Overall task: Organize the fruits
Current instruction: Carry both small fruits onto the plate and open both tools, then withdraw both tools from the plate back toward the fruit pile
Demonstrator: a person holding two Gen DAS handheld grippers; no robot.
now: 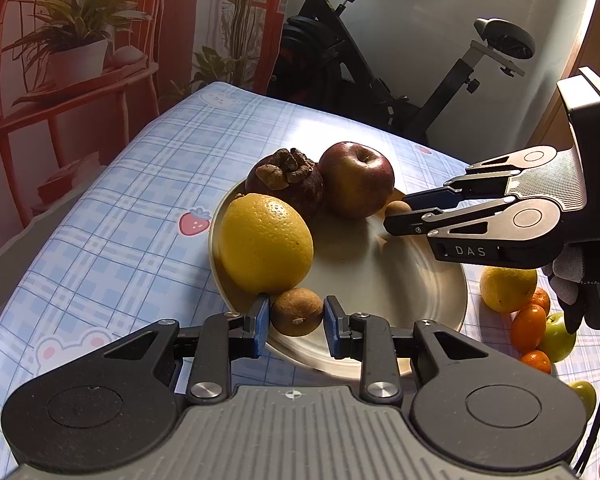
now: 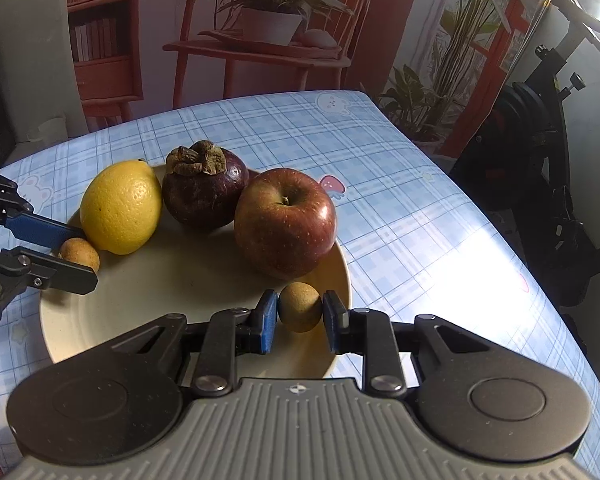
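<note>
Gripping one longan (image 1: pixel 297 312) with your left claw (image 1: pixel 296 322), your right claw (image 2: pixel 300 314) pinches another longan (image 2: pixel 300 307) over the plate (image 2: pixel 204 280).

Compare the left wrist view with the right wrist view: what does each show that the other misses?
Only the left wrist view shows the loose fruit pile on the tablecloth beside the plate, and the exercise bike's seat.

Only the right wrist view shows the bookshelf.

Both show the plate with lemon, mangosteen and apple, and a small brown fruit between the fingers of both the left gripper and the right gripper.
</note>
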